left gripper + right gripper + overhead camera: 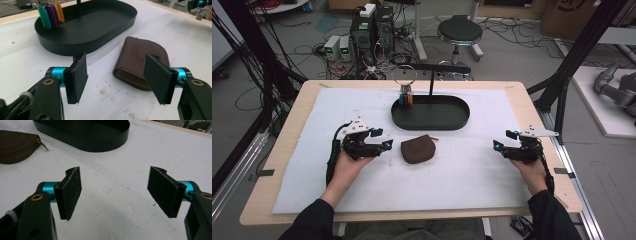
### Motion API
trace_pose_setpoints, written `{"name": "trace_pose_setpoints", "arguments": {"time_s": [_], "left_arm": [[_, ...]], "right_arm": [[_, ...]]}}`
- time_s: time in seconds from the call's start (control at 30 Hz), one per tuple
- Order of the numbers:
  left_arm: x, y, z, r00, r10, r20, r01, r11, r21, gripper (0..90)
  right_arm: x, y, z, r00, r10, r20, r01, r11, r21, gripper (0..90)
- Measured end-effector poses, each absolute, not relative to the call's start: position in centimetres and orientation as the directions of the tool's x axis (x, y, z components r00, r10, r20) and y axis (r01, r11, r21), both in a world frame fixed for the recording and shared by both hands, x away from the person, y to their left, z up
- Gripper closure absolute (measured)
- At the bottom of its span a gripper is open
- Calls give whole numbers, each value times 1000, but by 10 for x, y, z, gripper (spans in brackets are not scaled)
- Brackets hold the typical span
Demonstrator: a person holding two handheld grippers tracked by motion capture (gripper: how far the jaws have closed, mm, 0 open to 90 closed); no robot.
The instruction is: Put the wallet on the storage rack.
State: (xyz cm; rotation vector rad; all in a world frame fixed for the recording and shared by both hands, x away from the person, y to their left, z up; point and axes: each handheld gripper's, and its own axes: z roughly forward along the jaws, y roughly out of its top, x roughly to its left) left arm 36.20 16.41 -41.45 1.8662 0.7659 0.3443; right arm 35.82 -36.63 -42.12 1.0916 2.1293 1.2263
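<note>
The brown leather pouch [417, 149] lies flat on the white foam mat [362, 190], near the table's centre: a rounded half-moon shape with a stamped round emblem on top and a brass zip [130, 79] running along its edge. At its 12 o'clock, close by but apart, sits the black oval metal tray [430, 114], smooth and matte, with a thin upright post and a bunch of coloured plastic key tags [50, 15] standing at its far left end.

At the pouch's 9 o'clock, just beside it, your left gripper [117, 77] is held low and roughly level, pointing toward the pouch. Its jaws stand wide, nothing pressed between the felt-like pads, though the right pad overlaps the pouch's near corner in its own view.

At the pouch's 3 o'clock, well apart, your right gripper [117, 192] is held low over bare mat, jaws spread wide and empty.
</note>
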Motion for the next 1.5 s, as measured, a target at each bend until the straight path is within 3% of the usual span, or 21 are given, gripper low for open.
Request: {"name": "trace_pose_setpoints", "arguments": {"time_s": [0.6,1.1,1.27,1.5], "left_arm": [[385,135,-432,761,615,-205,440,-257,860,466],[401,128,-447,710,622,-331,575,-240,782,480],[399,126,-446,731,597,-330,564,-257,785,632],[398,125,-446,739,590,-325,555,-261,790,679]], "right_arm": [[359,-365,-422,-589,808,2,408,295,864,281],[358,-366,-421,-591,807,10,414,292,862,281],[359,-366,-422,-594,804,9,411,294,863,281],[358,-366,-421,-593,805,8,409,292,864,281]]}}
